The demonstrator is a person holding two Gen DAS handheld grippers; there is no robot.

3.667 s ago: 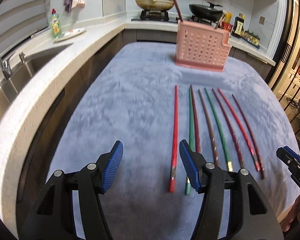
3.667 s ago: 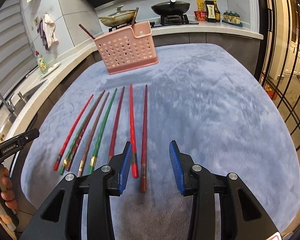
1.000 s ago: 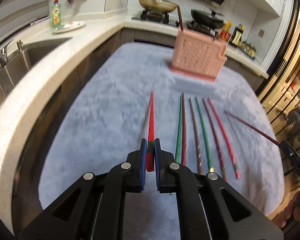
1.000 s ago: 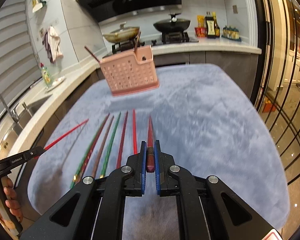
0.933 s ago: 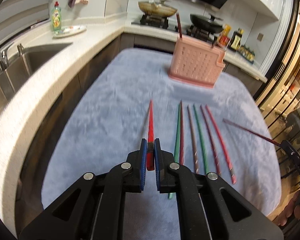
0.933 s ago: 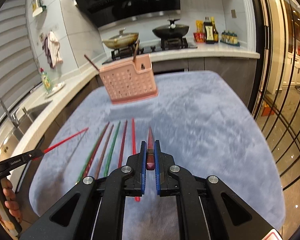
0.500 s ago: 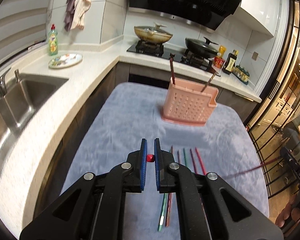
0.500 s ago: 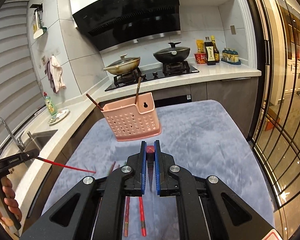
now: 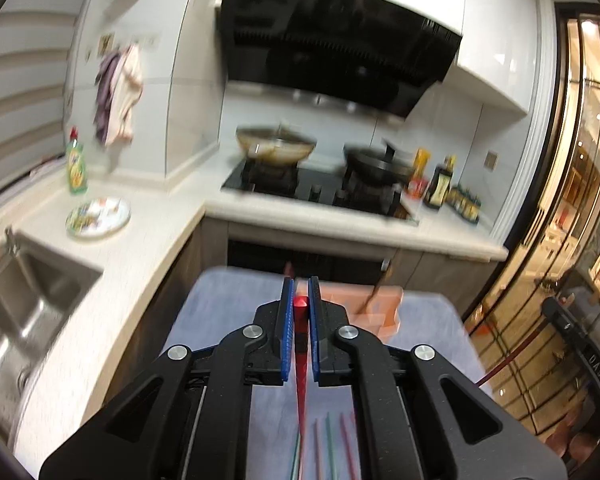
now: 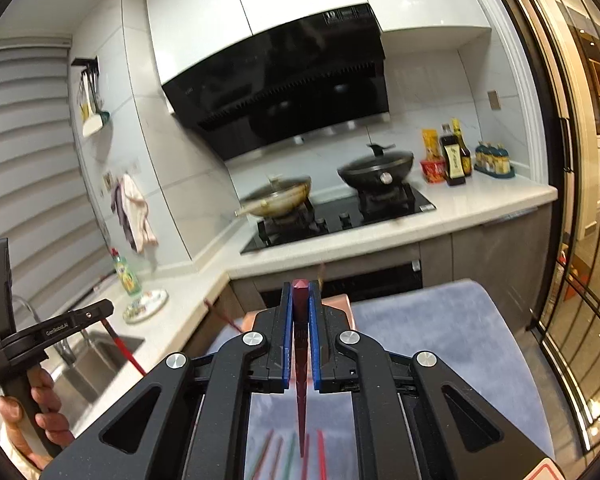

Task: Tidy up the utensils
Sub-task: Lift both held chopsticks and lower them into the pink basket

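Chopsticks: 1 red chopstick (image 9: 300,364) clamped in left gripper (image 9: 299,300), 1 maroon chopstick (image 10: 301,364) in right gripper (image 10: 300,300), tips hanging, ready for the pink holder (image 9: 384,312)

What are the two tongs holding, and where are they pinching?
Left tongs pinch a bright red chopstick near its thick end; right tongs pinch a dark maroon chopstick near its thick end.

hood: black range hood (image 10: 284,92) above my stove
pans: brown lidded wok (image 10: 278,198), black lidded pan (image 10: 376,166) on burners
counter: soap bottle (image 9: 77,162), patterned plate (image 9: 98,216), sink (image 9: 24,300)
wall: hanging cloth (image 9: 118,96)
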